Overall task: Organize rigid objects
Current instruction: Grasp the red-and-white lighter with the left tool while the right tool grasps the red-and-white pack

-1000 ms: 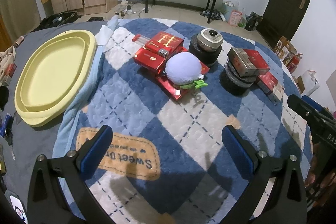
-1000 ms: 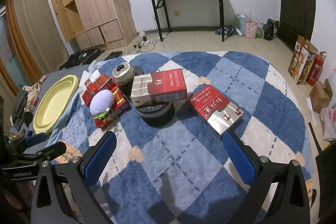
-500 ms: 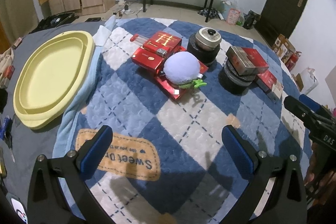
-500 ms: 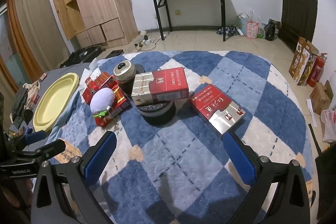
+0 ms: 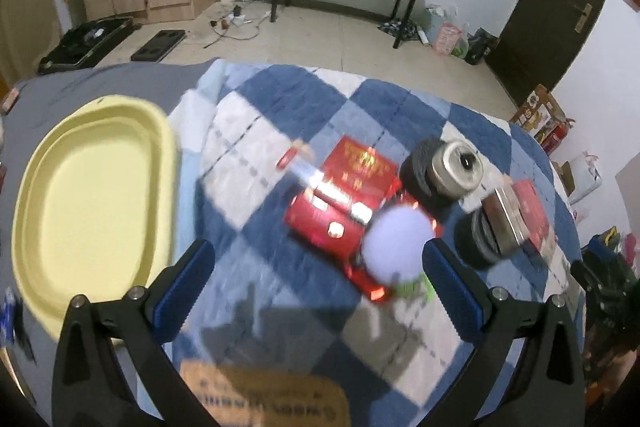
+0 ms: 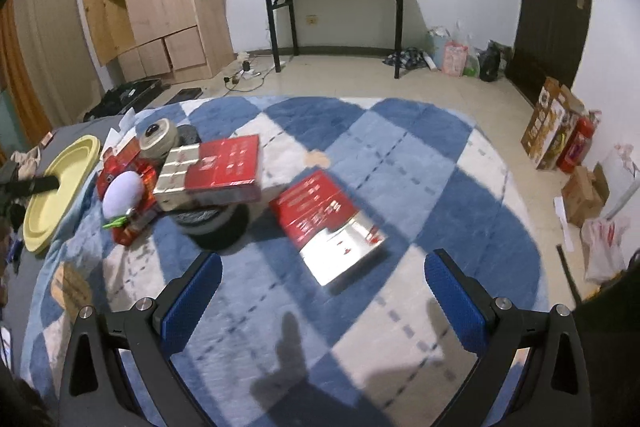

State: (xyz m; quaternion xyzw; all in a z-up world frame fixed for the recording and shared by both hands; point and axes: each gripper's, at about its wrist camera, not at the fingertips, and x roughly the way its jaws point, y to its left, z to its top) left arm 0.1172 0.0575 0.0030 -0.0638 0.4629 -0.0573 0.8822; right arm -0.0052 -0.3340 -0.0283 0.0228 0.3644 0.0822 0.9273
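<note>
Ahead, my left gripper (image 5: 316,287) gapes wide, empty, red boxes (image 5: 340,203) and a pale ball (image 5: 396,247) at one o'clock, yellow tray (image 5: 80,203) at ten. My right gripper (image 6: 320,291) likewise spreads over a red-silver box (image 6: 328,223) at twelve.

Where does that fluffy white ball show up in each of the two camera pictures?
Left wrist view: white ball right of centre, atop the red boxes.
Right wrist view: white ball far left, middle height.
Shared landmark: yellow tray, left of the ball in both.

Both grippers: left gripper (image 5: 316,285), right gripper (image 6: 322,293), blk frames, blue pads, silver screws.
</note>
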